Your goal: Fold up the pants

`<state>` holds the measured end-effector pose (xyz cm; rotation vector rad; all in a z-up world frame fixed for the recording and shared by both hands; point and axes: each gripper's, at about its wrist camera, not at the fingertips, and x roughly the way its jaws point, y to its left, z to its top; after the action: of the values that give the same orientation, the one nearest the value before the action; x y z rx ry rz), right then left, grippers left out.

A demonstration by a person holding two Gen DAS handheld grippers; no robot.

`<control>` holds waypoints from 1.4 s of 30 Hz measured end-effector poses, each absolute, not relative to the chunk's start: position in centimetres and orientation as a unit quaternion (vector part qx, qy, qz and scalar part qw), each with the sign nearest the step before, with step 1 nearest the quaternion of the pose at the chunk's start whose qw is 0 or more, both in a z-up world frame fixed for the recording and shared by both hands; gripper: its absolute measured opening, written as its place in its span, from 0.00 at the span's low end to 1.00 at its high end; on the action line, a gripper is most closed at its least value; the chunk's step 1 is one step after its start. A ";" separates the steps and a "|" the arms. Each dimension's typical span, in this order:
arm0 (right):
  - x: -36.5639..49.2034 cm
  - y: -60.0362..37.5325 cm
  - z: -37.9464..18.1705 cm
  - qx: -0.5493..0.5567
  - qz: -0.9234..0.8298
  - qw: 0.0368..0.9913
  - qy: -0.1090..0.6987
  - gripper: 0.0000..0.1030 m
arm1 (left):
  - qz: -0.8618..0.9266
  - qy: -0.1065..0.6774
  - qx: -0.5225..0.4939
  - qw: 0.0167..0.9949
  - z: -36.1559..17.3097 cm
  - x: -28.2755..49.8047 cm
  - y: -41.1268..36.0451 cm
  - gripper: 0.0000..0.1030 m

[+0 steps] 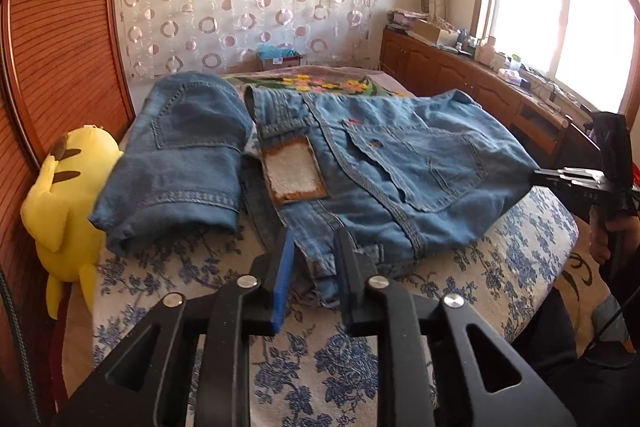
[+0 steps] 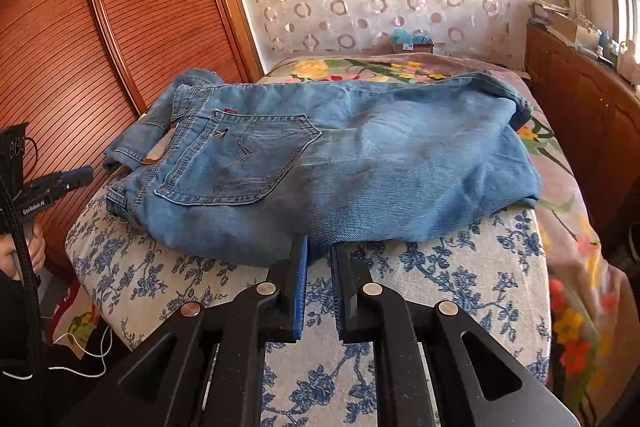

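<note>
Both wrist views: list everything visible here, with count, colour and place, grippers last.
folded blue denim jeans: one, light blue, on the bed, back pocket up.
second folded blue denim garment: one, left of the jeans.
blue-flowered white bed cover: one, under the jeans.
yellow plush toy: one, bed's left edge.
reddish slatted wooden panel: one, left wall.
wooden cabinets: brown, below the window.
left gripper: black, blue pad, open at the waistband.
right gripper: black, open at the jeans' near edge.
</note>
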<state>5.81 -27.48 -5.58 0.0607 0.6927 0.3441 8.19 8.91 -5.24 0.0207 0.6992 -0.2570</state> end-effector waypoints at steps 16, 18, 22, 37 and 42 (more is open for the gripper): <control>5.3 -30.3 -5.4 0.022 0.118 0.940 0.320 0.24 | -0.125 0.306 0.004 0.944 -3.6 14.3 9.0 0.70; 5.8 -30.7 -5.5 0.020 0.110 0.942 0.318 0.26 | -0.129 0.308 0.006 0.943 -3.7 16.0 8.8 0.69; 7.4 -31.4 -5.9 0.015 0.095 0.943 0.319 0.27 | -0.134 0.324 0.006 0.937 -4.7 20.3 8.8 0.69; 11.9 -32.3 -7.0 0.026 0.083 0.942 0.325 0.28 | -0.142 0.393 0.000 0.909 -7.4 30.6 10.0 0.43; 12.6 -32.5 -7.3 0.026 0.085 0.940 0.329 0.28 | -0.172 0.381 0.002 0.909 -6.1 29.0 9.4 0.19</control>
<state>12.61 -32.54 -7.26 0.0537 0.6721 0.1743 29.00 9.45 -6.09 0.0042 0.7854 -0.3549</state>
